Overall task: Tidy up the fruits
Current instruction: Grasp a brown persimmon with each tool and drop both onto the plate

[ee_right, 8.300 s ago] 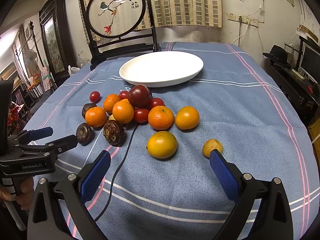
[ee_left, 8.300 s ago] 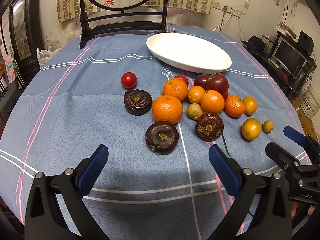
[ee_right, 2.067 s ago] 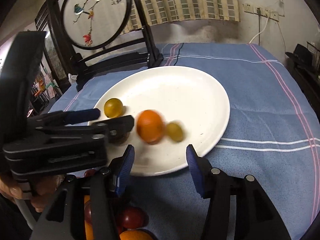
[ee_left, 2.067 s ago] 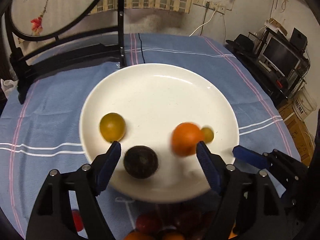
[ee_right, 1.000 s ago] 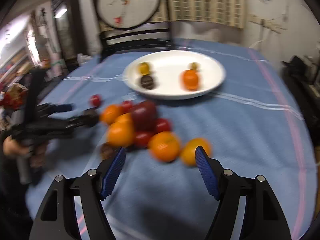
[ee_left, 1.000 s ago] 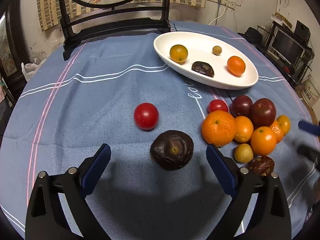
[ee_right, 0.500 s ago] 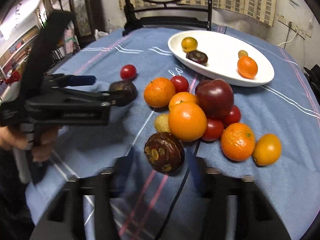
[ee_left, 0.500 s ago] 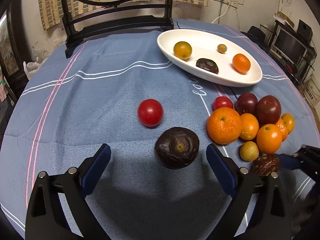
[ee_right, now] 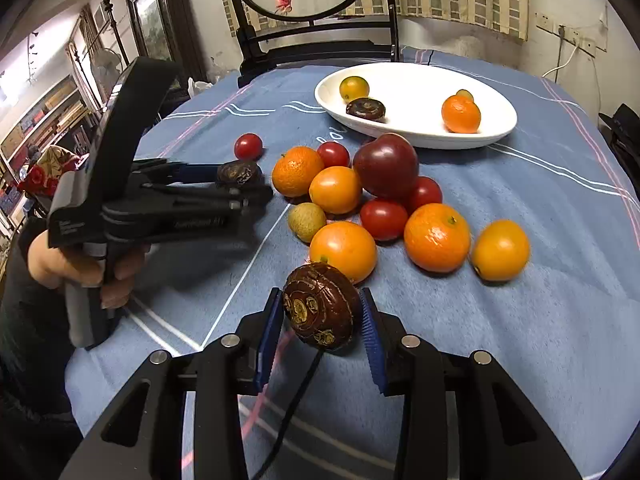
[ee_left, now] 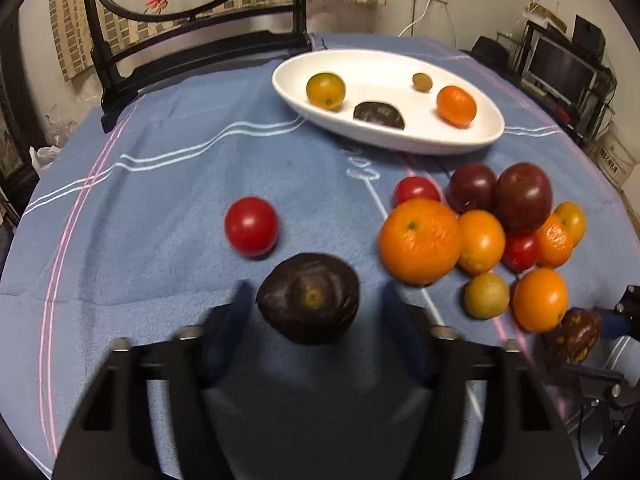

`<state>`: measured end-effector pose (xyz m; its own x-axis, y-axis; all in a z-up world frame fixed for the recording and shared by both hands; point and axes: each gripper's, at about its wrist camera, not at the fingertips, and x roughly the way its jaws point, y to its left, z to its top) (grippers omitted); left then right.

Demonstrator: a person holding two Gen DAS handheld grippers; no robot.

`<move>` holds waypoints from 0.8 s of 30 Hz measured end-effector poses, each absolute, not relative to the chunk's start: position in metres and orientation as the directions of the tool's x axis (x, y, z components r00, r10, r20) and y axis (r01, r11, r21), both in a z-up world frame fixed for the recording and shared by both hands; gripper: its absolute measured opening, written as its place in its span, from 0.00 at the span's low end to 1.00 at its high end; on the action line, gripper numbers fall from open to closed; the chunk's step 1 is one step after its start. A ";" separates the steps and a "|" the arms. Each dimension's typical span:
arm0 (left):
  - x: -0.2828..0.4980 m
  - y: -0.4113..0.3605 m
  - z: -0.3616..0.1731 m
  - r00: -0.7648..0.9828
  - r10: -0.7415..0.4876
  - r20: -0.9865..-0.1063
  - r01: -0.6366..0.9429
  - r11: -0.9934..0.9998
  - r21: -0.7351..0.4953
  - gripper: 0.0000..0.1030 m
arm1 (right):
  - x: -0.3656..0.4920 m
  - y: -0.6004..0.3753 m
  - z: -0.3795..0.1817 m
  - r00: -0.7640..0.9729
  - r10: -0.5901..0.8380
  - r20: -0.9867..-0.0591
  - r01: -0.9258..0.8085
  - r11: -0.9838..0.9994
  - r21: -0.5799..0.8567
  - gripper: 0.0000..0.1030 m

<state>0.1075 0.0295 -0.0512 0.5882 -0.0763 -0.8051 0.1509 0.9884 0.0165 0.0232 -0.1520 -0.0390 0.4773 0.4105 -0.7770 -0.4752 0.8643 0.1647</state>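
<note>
In the left wrist view a dark purple fruit [ee_left: 308, 300] lies on the blue cloth between the blurred, closing jaws of my left gripper [ee_left: 315, 292]. A strip of cloth still shows beside its right pad. My right gripper [ee_right: 319, 296] is shut on a dark brown ridged fruit [ee_right: 320, 312] at the near edge of the pile, and shows again low right [ee_left: 600, 336]. The white oval plate [ee_left: 400, 146] at the back holds a yellow citrus [ee_left: 325, 91], a dark fruit [ee_left: 379, 115], a small olive one and an orange [ee_left: 456, 106].
A pile of oranges [ee_left: 418, 240], tomatoes and plums [ee_left: 523, 196] lies right of centre, and a lone red tomato [ee_left: 251, 226] to its left. A black cable [ee_right: 296, 396] runs under the right gripper. A dark chair [ee_left: 200, 52] stands behind the table. A hand [ee_right: 80, 264] holds the left gripper.
The left jaws have narrowed from wide apart to close around the dark purple fruit. The right gripper came down to the pile and shut on the brown fruit.
</note>
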 end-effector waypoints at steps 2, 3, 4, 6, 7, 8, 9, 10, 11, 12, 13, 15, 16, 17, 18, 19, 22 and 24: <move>0.106 0.029 -0.051 0.589 -0.087 -0.804 0.161 0.987 0.010 0.44 | 0.021 -0.155 -0.035 0.483 0.424 -0.766 -0.477 0.861 0.176 0.37; 0.106 0.030 -0.050 0.584 -0.097 -0.806 0.159 0.987 -0.004 0.44 | 0.020 -0.156 -0.032 0.487 0.430 -0.760 -0.479 0.860 0.179 0.37; 0.107 0.032 -0.050 0.580 -0.104 -0.808 0.156 0.988 -0.015 0.44 | 0.019 -0.157 -0.026 0.497 0.436 -0.750 -0.484 0.857 0.178 0.37; 0.106 0.036 -0.045 0.580 -0.109 -0.807 0.134 0.990 -0.037 0.44 | 0.019 -0.160 -0.017 0.516 0.442 -0.734 -0.490 0.855 0.171 0.37; 0.104 0.037 -0.041 0.586 -0.115 -0.802 0.130 0.990 -0.047 0.44 | 0.019 -0.162 -0.009 0.534 0.444 -0.720 -0.491 0.856 0.163 0.37; 0.102 0.038 -0.035 0.597 -0.126 -0.793 0.130 0.990 -0.059 0.44 | 0.021 -0.164 -0.004 0.547 0.444 -0.710 -0.491 0.857 0.158 0.37; 0.100 0.038 -0.027 0.611 -0.142 -0.779 0.134 0.988 -0.074 0.44 | 0.024 -0.166 0.003 0.562 0.443 -0.699 -0.489 0.859 0.151 0.37; 0.100 0.037 -0.018 0.623 -0.154 -0.767 0.141 0.986 -0.084 0.44 | 0.029 -0.168 0.011 0.583 0.437 -0.685 -0.485 0.863 0.138 0.37; 0.100 0.035 -0.013 0.628 -0.160 -0.761 0.146 0.985 -0.086 0.44 | 0.034 -0.170 0.017 0.599 0.431 -0.675 -0.481 0.868 0.128 0.37; 0.102 0.031 -0.002 0.636 -0.171 -0.753 0.159 0.983 -0.089 0.44 | 0.039 -0.171 0.022 0.613 0.426 -0.665 -0.475 0.872 0.120 0.37; 0.105 0.028 0.005 0.640 -0.182 -0.746 0.170 0.981 -0.093 0.44 | 0.047 -0.172 0.029 0.628 0.424 -0.652 -0.469 0.875 0.117 0.37; 0.115 0.020 0.019 0.649 -0.199 -0.734 0.191 0.977 -0.096 0.44 | 0.062 -0.172 0.037 0.646 0.420 -0.637 -0.462 0.880 0.111 0.37; 0.124 0.016 0.025 0.660 -0.196 -0.726 0.191 0.978 -0.090 0.44 | 0.073 -0.170 0.040 0.660 0.411 -0.629 -0.457 0.884 0.098 0.37; 0.131 0.013 0.030 0.670 -0.190 -0.717 0.187 0.979 -0.085 0.44 | 0.083 -0.168 0.042 0.668 0.408 -0.623 -0.453 0.886 0.095 0.37; 0.143 0.009 0.035 0.685 -0.182 -0.706 0.181 0.980 -0.077 0.44 | 0.098 -0.165 0.042 0.667 0.410 -0.622 -0.451 0.887 0.101 0.37; 0.155 0.006 0.036 0.690 -0.171 -0.704 0.170 0.983 -0.072 0.44 | 0.111 -0.163 0.040 0.665 0.408 -0.626 -0.448 0.888 0.103 0.37; 0.185 0.000 0.032 0.676 -0.129 -0.726 0.117 0.991 -0.067 0.44 | 0.145 -0.159 0.026 0.624 0.402 -0.670 -0.425 0.894 0.141 0.37; 0.203 -0.004 0.023 0.661 -0.125 -0.740 0.104 0.992 -0.075 0.44 | 0.163 -0.155 0.014 0.607 0.381 -0.698 -0.410 0.902 0.136 0.38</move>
<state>0.2033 -0.0039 0.0234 0.6607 -0.1249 -0.7402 0.1039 0.9918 -0.0746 0.1632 -0.1553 0.0144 0.6067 0.3810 -0.6976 -0.4103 0.9018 0.1356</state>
